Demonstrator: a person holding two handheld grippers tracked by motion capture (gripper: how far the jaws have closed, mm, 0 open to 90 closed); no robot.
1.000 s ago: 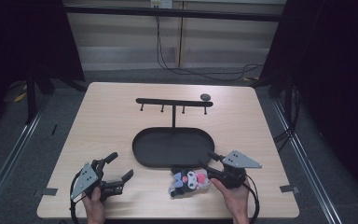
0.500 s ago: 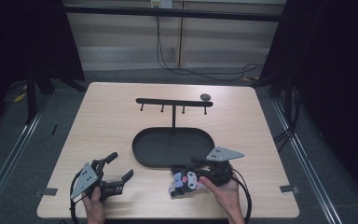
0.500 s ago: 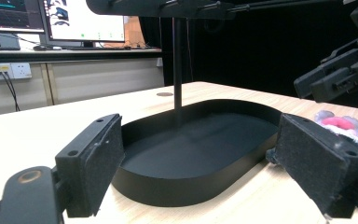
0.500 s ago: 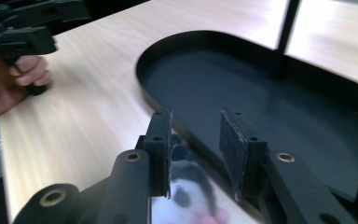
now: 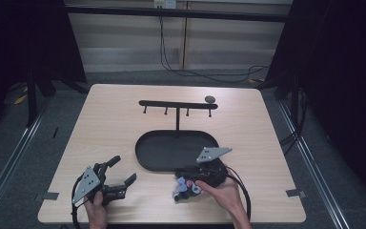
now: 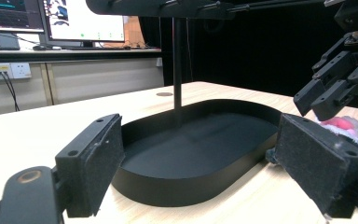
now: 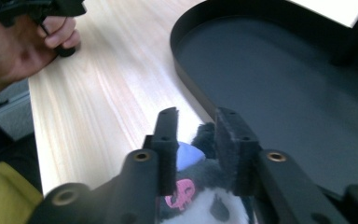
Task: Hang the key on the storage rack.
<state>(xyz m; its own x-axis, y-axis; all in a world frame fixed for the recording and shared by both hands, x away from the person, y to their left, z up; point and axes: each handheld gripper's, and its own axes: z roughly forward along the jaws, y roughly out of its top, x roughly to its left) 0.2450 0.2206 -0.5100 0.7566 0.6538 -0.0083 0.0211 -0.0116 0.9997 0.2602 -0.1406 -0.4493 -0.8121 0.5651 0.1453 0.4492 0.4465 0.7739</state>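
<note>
A small black, white and pink plush toy lies on the table just in front of the black oval tray. My right gripper lies over it, pointing left. Its jaws have just been closing, and in the right gripper view the pads squeeze the toy's head between them. My left gripper rests at the table's front left, open and holding nothing. In the left gripper view its pads frame the tray, with the right gripper and the toy beyond at the right.
A black T-shaped stand with several hooks rises from the tray's far side. A small dark disc lies beyond it. Bare wood stretches left and right of the tray. The person's left hand appears in the right gripper view.
The right gripper has slid left from beside the toy to over it, and its jaws have narrowed around the toy. The left gripper has stayed put.
</note>
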